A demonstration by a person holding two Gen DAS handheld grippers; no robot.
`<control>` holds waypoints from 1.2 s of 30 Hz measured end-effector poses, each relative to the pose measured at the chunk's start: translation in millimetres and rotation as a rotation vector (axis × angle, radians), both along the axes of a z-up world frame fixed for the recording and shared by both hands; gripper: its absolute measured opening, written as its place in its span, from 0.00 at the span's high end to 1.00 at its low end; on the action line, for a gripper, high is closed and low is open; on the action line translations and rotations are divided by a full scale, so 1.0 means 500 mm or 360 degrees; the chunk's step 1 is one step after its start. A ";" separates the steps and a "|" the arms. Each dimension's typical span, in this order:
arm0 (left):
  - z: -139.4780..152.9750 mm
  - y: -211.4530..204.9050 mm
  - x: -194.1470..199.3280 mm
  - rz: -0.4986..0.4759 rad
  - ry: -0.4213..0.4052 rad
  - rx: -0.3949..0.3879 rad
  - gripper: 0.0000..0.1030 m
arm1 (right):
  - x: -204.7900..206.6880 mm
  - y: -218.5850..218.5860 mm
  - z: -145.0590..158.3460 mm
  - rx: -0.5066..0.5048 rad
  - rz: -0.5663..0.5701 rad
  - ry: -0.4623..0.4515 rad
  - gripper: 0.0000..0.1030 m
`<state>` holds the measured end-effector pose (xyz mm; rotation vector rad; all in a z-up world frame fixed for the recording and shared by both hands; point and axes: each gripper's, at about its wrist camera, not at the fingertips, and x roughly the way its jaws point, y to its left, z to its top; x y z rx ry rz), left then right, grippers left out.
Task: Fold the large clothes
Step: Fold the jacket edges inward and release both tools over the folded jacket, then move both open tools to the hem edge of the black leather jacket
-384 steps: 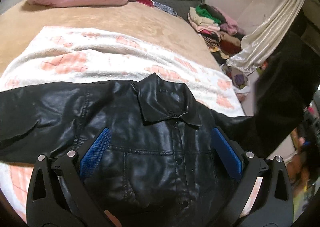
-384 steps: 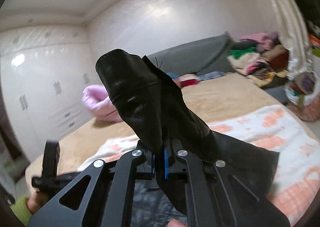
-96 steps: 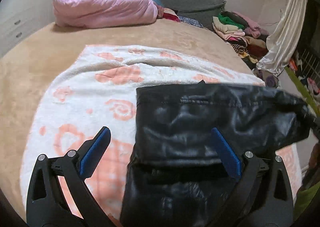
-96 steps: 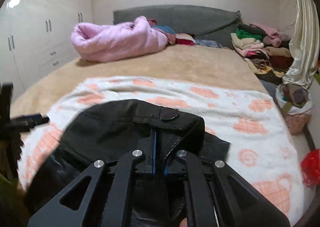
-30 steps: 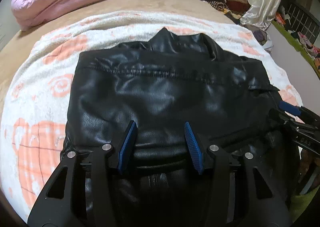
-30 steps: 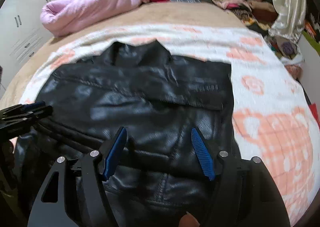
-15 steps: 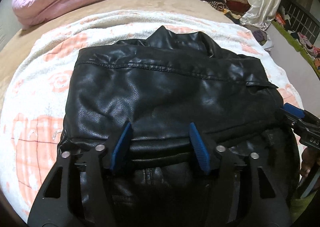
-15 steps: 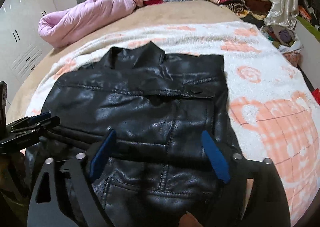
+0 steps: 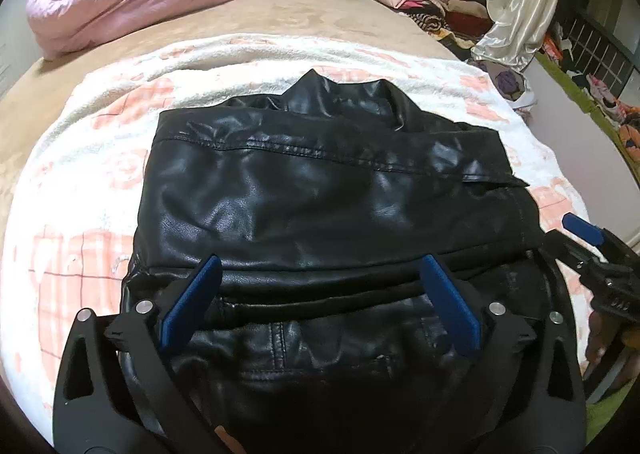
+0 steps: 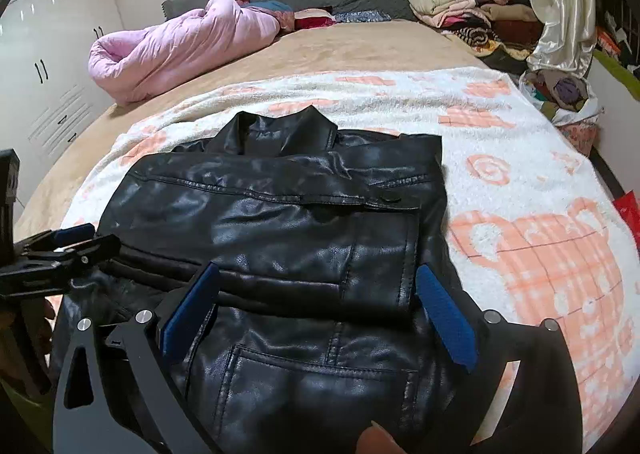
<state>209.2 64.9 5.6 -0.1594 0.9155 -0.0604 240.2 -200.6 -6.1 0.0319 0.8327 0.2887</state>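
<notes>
— Where's the jacket [image 9: 320, 194] from your hands?

— On the blanket [image 9: 72, 190], collar away from me, folded bundle running side to side. My left gripper [image 9: 318, 300] hangs over its near-left hem, spread wide, holding nothing.

— And the other?

— My right gripper [image 10: 316, 308] is over the near-right hem, equally wide and empty. Both seem equally near, so I'd take the hem with both.
</notes>
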 end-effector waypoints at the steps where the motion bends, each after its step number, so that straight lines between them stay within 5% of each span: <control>1: 0.003 0.000 -0.002 0.0000 -0.0004 0.0002 0.09 | -0.003 0.000 0.001 0.0001 0.0001 -0.0004 0.05; 36: 0.111 -0.011 -0.145 -0.0028 -0.0201 -0.0013 0.09 | -0.143 0.016 0.101 0.0014 0.0057 -0.0202 0.05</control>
